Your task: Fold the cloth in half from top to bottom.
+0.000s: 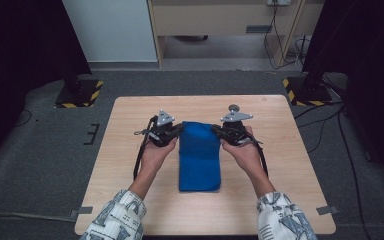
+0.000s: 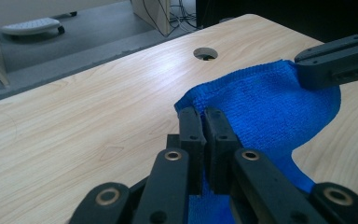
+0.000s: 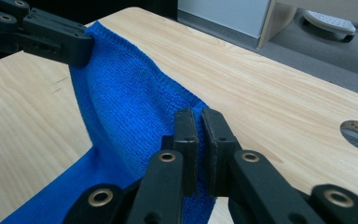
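Blue towel lies mid-table as a narrow folded strip, its far end lifted clear of the wooden table. Left gripper pinches the far-left corner, right gripper the far-right, both sets of jaws clamped on cloth. Fold step looks underway; next likely calls for carrying both corners evenly toward the near edge, keeping them level.

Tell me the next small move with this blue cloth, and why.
Probably carry the far edge toward the person to fold it over: the left gripper and right gripper each pinch a far corner of the blue cloth, raised off the table.
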`<move>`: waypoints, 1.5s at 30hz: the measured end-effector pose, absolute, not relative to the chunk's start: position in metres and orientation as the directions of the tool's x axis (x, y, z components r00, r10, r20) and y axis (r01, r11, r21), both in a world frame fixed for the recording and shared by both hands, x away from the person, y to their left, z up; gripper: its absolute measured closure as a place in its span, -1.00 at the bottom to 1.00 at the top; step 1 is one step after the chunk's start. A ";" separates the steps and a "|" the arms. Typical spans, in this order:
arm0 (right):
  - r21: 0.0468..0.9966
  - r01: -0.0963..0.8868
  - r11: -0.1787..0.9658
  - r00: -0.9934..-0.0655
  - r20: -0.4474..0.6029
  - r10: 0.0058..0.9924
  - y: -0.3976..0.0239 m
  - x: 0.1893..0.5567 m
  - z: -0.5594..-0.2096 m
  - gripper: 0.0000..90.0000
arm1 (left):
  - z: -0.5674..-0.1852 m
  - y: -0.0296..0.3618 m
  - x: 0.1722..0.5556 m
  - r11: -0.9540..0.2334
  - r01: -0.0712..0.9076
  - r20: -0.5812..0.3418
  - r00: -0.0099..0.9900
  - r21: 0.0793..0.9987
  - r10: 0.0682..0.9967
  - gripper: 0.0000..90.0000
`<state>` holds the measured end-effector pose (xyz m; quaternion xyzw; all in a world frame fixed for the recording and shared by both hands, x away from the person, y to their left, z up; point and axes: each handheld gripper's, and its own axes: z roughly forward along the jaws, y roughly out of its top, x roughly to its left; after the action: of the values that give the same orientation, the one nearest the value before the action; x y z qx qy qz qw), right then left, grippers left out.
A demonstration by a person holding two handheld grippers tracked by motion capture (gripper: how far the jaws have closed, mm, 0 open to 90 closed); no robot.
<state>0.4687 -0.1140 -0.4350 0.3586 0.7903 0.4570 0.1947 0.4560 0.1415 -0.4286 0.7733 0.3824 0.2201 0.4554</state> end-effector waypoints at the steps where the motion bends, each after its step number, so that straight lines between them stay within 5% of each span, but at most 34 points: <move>1: 0.863 0.393 0.319 -0.667 0.029 0.745 -0.115 0.466 -0.435 0.90 | -0.428 0.142 0.454 -0.302 0.385 0.003 0.612 0.872 0.791 0.92; 45: 0.861 0.391 0.324 -0.723 0.070 0.687 -0.122 0.430 -0.460 0.89 | -0.457 0.152 0.412 -0.324 0.429 -0.042 0.653 0.843 0.756 0.89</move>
<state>0.4297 -0.1219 -0.4597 0.3375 0.7986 0.4732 0.1562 0.4122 0.1516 -0.4568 0.7926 0.3739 0.1837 0.4452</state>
